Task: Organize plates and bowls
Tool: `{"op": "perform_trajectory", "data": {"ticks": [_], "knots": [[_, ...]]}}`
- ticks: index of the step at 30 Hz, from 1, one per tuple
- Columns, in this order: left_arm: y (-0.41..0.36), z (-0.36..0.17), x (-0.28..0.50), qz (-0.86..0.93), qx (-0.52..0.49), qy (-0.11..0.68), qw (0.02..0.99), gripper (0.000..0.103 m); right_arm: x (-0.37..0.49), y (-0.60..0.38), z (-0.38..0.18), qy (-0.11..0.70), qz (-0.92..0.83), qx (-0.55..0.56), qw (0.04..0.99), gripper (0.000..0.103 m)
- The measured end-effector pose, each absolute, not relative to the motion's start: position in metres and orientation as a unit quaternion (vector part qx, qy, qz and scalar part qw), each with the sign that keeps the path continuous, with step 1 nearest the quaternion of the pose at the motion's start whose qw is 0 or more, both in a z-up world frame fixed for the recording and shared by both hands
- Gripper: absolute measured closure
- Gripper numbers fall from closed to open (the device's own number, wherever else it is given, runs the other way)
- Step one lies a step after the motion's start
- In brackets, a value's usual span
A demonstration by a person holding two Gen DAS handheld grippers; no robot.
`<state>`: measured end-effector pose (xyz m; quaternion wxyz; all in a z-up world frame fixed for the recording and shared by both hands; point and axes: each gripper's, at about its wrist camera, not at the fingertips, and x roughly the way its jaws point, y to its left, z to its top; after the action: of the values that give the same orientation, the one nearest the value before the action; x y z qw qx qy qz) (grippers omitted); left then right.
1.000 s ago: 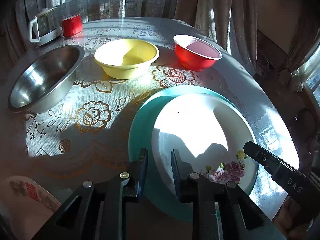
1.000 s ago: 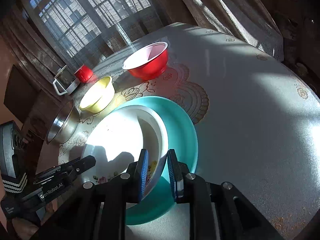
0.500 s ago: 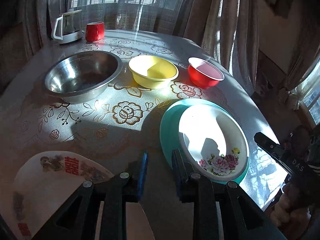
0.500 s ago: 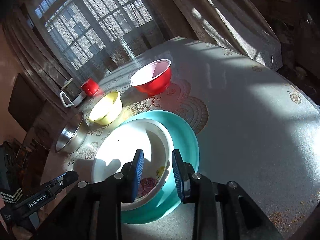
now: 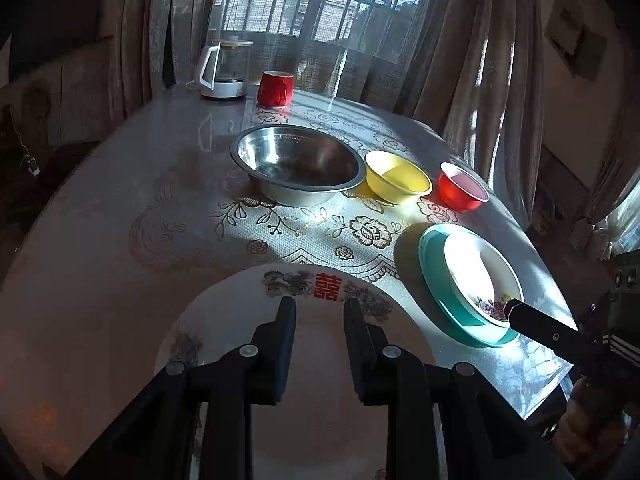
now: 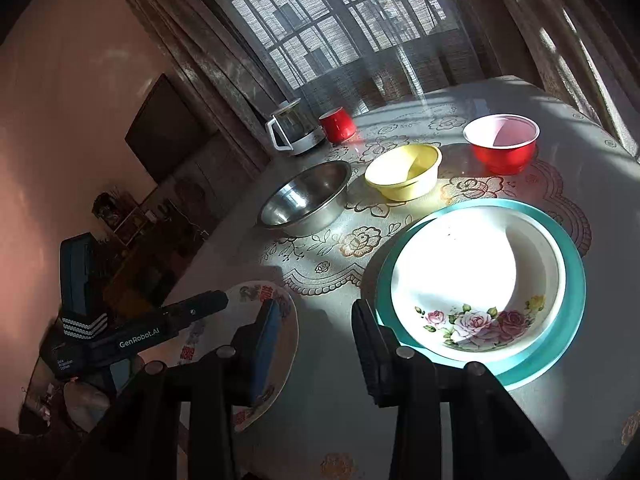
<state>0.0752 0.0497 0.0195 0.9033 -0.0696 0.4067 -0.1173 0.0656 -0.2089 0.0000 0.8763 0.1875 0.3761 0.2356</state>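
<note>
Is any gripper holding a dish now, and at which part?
No. The left gripper and right gripper both hold nothing; the right is opening.

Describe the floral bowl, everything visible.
The floral bowl is shallow, white and glossy, ceramic by the look, with pink and white roses painted inside its near wall. It sits upright and empty, nested on the teal plate, half in bright sun. Neither gripper touches it.

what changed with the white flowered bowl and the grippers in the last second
The right gripper let go of the white flowered bowl and backed off; its jaws are opening, empty. The left gripper swung away to above the printed plate, gripping nothing. The bowl stayed on the teal plate; the other bowls kept their places.
</note>
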Motion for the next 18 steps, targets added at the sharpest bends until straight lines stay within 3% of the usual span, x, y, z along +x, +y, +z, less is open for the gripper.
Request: {"op": "perform_trajectory", "data": {"ticks": [10, 18], "knots": [[0.149, 0.000, 0.032, -0.085, -0.128, 0.388, 0.909, 0.063, 0.075, -0.164, -0.038, 0.440, 0.252, 0.175, 0.844, 0.065], [0.161, -0.031, 0.021, -0.119, -0.176, 0.415, 0.885, 0.065, 0.078, -0.157, -0.051, 0.461, 0.246, 0.177, 0.834, 0.065]]}}
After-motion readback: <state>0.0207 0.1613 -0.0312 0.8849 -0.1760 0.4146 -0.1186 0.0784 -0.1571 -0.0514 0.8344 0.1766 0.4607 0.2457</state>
